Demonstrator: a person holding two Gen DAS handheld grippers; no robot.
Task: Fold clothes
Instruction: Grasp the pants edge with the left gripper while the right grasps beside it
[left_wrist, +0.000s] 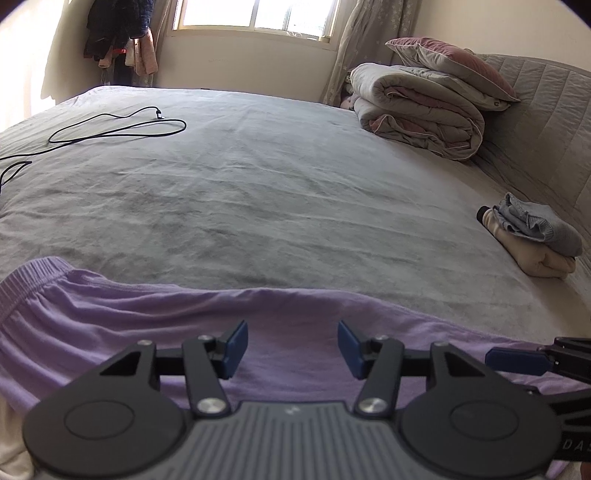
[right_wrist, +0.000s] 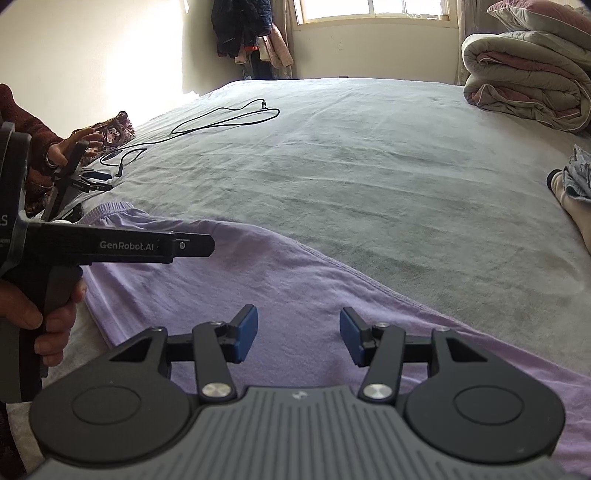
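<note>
item: lilac garment (left_wrist: 110, 325), soft knit with an elastic ribbed band at its left end. it lies spread along the near edge of the grey bed (left_wrist: 258, 184), partly flattened, with a long crease running across it.

tools: left gripper (left_wrist: 293, 349), jaws apart, nothing between the blue pads (left_wrist: 236, 345), poised over the lilac cloth near its far edge. right gripper (right_wrist: 298, 339), jaws likewise apart and empty, over the same cloth just beside the left one. no pad is pressing on fabric.

also on the bed: folded pile of clothes (left_wrist: 532, 236) at the right side, black cable (left_wrist: 110, 127) well apart at the far left, rolled duvet and pillow (left_wrist: 424, 107) by the headboard.

step in hand, as judged: taking hold of the garment for its next fold.

handling notes: lower each gripper until one pad slips under the hem, so that only the intended layers are pinched. grip near the two ends of one edge, not side by side, so the cloth lifts evenly. carry the edge low and straight, lay it flush, then smooth the crease. thin knit tends to bunch if dragged.
</note>
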